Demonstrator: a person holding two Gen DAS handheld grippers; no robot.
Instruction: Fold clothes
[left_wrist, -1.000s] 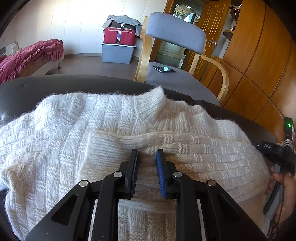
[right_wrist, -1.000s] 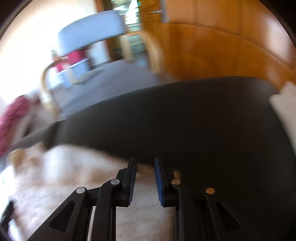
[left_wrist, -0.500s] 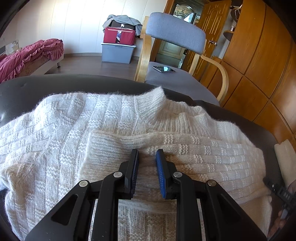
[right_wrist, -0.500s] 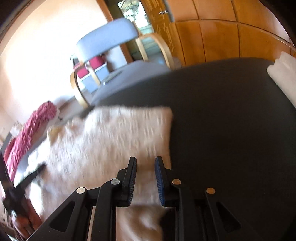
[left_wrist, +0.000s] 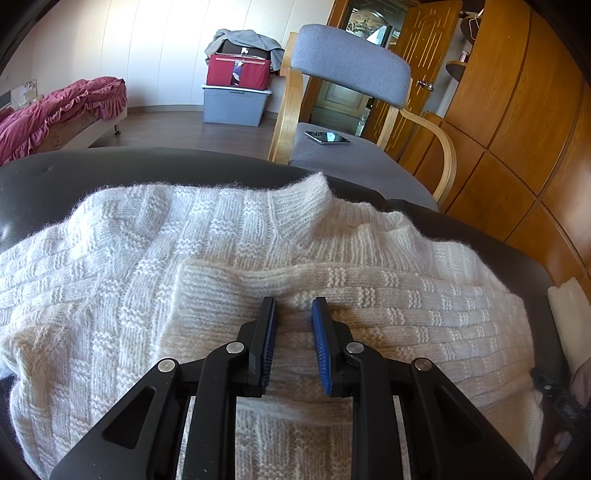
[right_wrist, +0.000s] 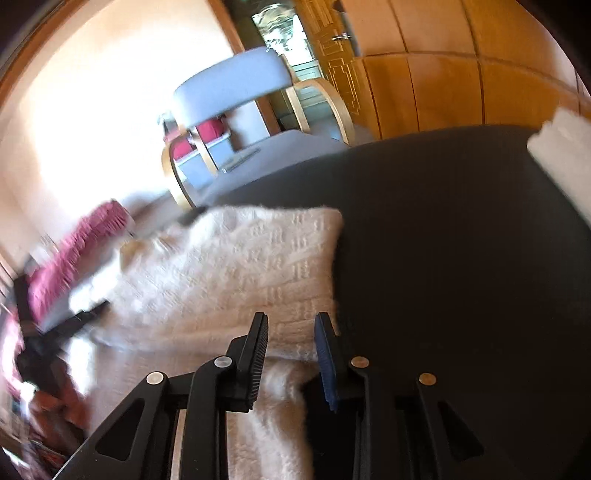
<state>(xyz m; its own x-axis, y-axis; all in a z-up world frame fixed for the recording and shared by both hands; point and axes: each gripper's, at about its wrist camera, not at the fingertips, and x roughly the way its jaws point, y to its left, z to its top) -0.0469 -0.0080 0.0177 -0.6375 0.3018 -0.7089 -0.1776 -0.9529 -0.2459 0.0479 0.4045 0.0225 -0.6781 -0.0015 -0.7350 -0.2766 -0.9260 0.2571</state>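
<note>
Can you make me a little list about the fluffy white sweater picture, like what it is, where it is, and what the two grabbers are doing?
garment: white knit sweater, one sleeve folded across its body
surface: dark padded top
left gripper: over the folded sleeve, jaws slightly apart, nothing pinched
right gripper: at the sweater's right edge, jaws opening, nothing clamped
behind: grey armchair with a phone on its seat
far wall: red bag on a grey bin
</note>
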